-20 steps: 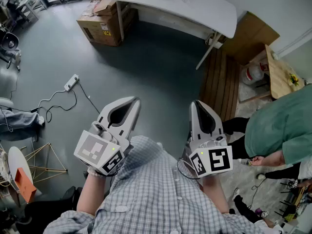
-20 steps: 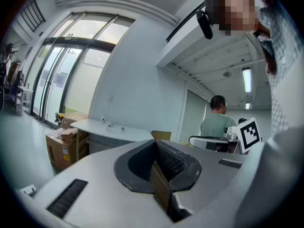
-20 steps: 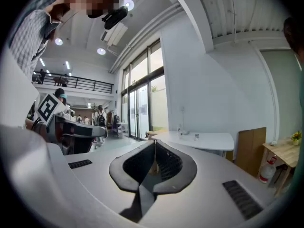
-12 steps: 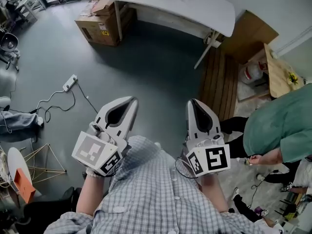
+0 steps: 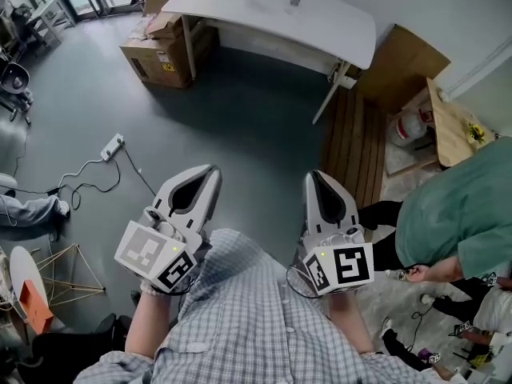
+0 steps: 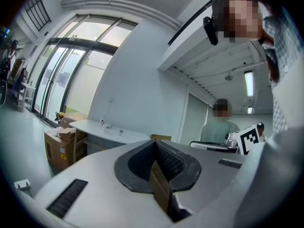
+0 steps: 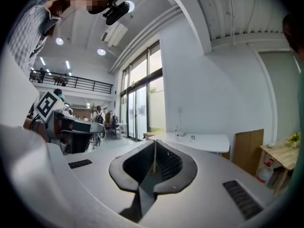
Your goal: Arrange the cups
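Nothing looks arranged so far: the left gripper [image 5: 205,178] and right gripper [image 5: 315,181], jaws pressed together on nothing, hang well apart from the white table [image 5: 336,24] where the cups [image 5: 294,0] stand (too small to count).

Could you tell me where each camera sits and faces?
Head view: on the person's head, facing steeply down at the floor; checked shirt, left tool, right tool show.
Left gripper view: on the left tool, facing along shut jaws; checked shirt shows.
Right gripper view: on the right tool, likewise; left tool shows.
Shared: the white table, in all three.
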A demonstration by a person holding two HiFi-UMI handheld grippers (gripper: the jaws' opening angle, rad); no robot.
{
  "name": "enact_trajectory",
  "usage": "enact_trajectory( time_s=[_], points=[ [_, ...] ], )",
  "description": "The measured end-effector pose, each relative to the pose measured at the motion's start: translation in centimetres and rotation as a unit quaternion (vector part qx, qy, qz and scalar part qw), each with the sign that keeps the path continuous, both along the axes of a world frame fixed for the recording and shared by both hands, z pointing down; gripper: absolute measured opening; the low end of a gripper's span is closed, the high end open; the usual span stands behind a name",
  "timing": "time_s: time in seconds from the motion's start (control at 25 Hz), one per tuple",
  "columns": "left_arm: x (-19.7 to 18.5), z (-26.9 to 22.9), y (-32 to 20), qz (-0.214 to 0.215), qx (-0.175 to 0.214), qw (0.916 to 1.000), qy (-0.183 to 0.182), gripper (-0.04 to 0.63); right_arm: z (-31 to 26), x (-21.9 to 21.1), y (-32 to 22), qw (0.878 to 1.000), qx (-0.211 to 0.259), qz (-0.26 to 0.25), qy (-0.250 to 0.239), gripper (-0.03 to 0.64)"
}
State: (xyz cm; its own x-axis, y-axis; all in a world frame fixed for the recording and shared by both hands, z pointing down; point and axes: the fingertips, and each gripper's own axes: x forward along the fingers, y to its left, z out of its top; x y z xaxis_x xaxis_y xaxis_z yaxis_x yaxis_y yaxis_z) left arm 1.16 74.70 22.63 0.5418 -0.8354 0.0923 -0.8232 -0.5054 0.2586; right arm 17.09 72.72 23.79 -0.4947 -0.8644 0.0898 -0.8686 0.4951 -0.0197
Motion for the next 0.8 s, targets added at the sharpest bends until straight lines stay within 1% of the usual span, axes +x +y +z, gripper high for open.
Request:
enact_trajectory(
  time_s=[0.16, 0.28, 0.36, 0.56, 0.68, 0.8],
  points=[
    [1.8, 0.0, 0.1, 0.005, 0.000, 1.0000, 0.004, 0.011, 0.4, 2.6, 0.0, 1.000, -0.003, 0.017, -0.003, 0.026],
    [3.1, 0.4, 0.3, 0.009, -0.004, 1.0000, 0.002, 0.011, 1.0, 4.1, 0.0, 1.000, -0.010, 0.027, -0.002, 0.026],
    [3.4, 0.6, 0.0, 0.011, -0.006, 0.9999, -0.001, 0.011, 1.5, 4.7, -0.2, 0.999, -0.018, 0.033, -0.009, 0.026],
    [3.2, 1.0, -2.2, 0.018, -0.001, 0.9998, -0.007, 0.010, 1.8, 4.4, -2.1, 0.999, -0.018, 0.041, -0.012, 0.026],
    [3.0, 1.7, -4.1, 0.028, -0.004, 0.9996, -0.001, 0.011, 2.2, 4.0, -3.6, 0.999, -0.017, 0.047, -0.006, 0.026],
    [3.1, 2.3, -7.0, 0.041, -0.007, 0.9991, 0.005, 0.011, 2.5, 3.9, -5.7, 0.998, -0.017, 0.056, 0.004, 0.026]
  ],
)
